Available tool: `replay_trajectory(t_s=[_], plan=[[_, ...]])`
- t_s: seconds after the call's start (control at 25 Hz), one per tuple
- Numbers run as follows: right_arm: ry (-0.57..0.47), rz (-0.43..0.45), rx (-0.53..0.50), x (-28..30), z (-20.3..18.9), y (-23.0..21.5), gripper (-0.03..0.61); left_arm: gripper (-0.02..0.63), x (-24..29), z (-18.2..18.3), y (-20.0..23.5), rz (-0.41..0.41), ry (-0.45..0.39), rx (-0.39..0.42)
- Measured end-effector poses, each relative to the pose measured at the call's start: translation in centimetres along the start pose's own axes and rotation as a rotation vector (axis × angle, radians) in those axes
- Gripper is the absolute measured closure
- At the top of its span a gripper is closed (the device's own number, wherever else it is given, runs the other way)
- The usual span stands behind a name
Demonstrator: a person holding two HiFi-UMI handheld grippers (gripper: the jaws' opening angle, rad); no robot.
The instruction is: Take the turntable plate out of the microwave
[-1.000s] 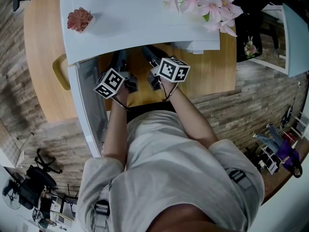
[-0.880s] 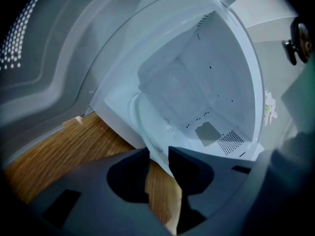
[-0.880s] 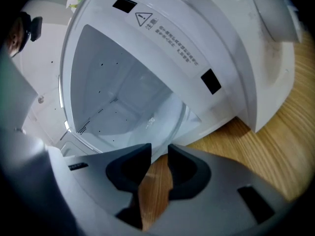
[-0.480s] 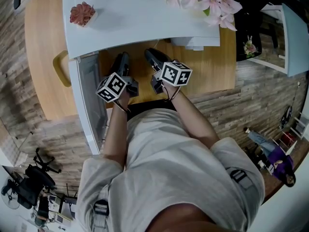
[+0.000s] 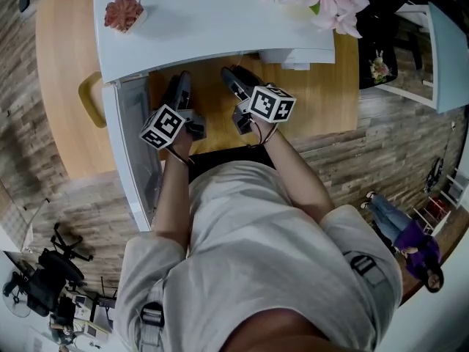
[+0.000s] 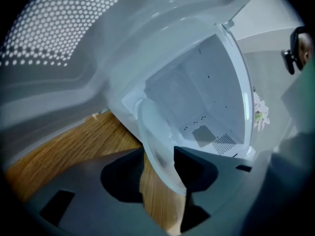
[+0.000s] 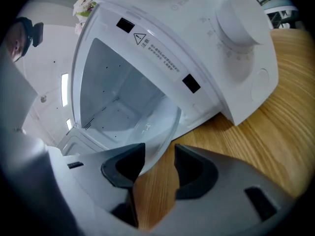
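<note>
Two grippers meet at the open microwave [image 7: 236, 58] on the wooden bench [image 5: 322, 94]. The left gripper [image 6: 158, 156], beside the door [image 5: 135, 145], has its fingers opening, with the glass turntable plate [image 6: 156, 127] loose between them. The plate sits partly out of the cavity, over the bench. The right gripper [image 7: 160, 154] is opening its fingers too, with the rim in their gap, unpressed.
</note>
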State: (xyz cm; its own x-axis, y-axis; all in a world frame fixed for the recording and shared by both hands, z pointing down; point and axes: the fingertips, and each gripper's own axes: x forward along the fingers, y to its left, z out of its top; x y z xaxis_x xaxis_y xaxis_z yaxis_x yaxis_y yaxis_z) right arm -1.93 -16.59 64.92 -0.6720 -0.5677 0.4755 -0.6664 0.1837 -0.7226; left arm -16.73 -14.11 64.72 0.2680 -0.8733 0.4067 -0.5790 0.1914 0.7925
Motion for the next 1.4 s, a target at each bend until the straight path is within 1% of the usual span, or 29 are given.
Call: replay_trajectory(t_s=[0.12, 0.24, 0.36, 0.44, 0.8, 0.96, 1.12, 1.4], plan=[[-0.019, -0.004, 0.004, 0.6, 0.9, -0.2, 0.387, 0.41, 0.8, 0.8, -0.1, -0.008, -0.013, -0.008], [-0.031, -0.007, 0.024, 1.4, 1.6, -0.3, 0.393, 0.411, 1.4, 0.9, 0.2, 0.008, -0.009, -0.016], [-0.025, -0.024, 0.015, 1.7, 1.7, -0.5, 0.428, 0.456, 1.6, 0.9, 0.4, 0.022, -0.007, -0.007], [-0.023, -0.03, 0.015, 1.6, 1.7, -0.6, 0.43, 0.462, 1.5, 0.8, 0.4, 0.021, -0.008, -0.013], [0.003, -0.037, 0.027, 0.1, 0.2, -0.4, 0.437, 0.462, -0.3, -0.1, 0.8, 0.055, 0.003, -0.004], [-0.003, -0.024, 0.024, -0.6, -0.1, 0.1, 0.437, 0.465, -1.1, -0.3, 0.2, 0.03, 0.002, -0.004], [0.009, -0.02, 0.021, -1.2, -0.7, 0.4, 0.439, 0.465, -1.9, -0.5, 0.4, 0.039, 0.008, 0.006], [0.001, -0.012, 0.031, -2.2, -1.5, 0.5, 0.446, 0.453, -2.4, -1.1, 0.5, 0.023, 0.009, 0.02]])
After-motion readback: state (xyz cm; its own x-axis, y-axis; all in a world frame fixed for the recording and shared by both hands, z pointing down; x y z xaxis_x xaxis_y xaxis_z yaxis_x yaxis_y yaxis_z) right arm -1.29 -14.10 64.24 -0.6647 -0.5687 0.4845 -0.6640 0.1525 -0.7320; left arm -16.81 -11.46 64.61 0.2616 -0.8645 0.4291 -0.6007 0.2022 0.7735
